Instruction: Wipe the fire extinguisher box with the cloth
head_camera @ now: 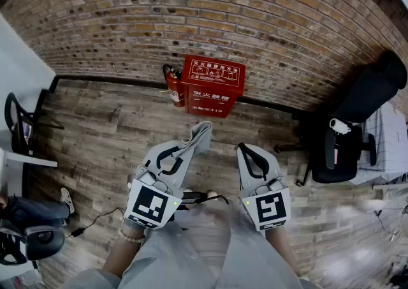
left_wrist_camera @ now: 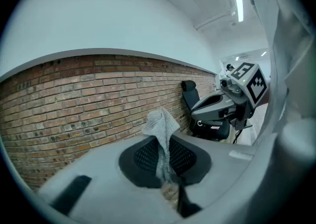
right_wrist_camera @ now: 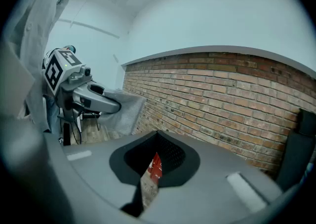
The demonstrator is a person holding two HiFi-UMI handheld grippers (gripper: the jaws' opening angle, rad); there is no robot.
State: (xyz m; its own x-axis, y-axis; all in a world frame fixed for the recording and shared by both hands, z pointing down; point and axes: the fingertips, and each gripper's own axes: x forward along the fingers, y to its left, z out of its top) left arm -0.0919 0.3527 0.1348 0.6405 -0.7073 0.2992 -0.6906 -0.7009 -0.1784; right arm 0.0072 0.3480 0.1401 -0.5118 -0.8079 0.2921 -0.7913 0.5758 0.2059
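Observation:
The red fire extinguisher box (head_camera: 211, 85) stands on the wooden floor against the brick wall, with a red extinguisher (head_camera: 173, 87) at its left side. My left gripper (head_camera: 187, 146) is shut on a grey cloth (head_camera: 199, 136), which sticks up between its jaws in the left gripper view as cloth (left_wrist_camera: 160, 136). My right gripper (head_camera: 246, 150) hovers beside it, shut and holding nothing. A thin slit between its jaws shows a sliver of the red box (right_wrist_camera: 155, 165). Both grippers are held well short of the box, above the floor.
A black office chair (head_camera: 349, 133) and a white desk edge (head_camera: 389, 134) stand at the right. Another chair (head_camera: 18, 122) and a table are at the left. A black cable (head_camera: 95, 220) lies on the floor by the person's left foot.

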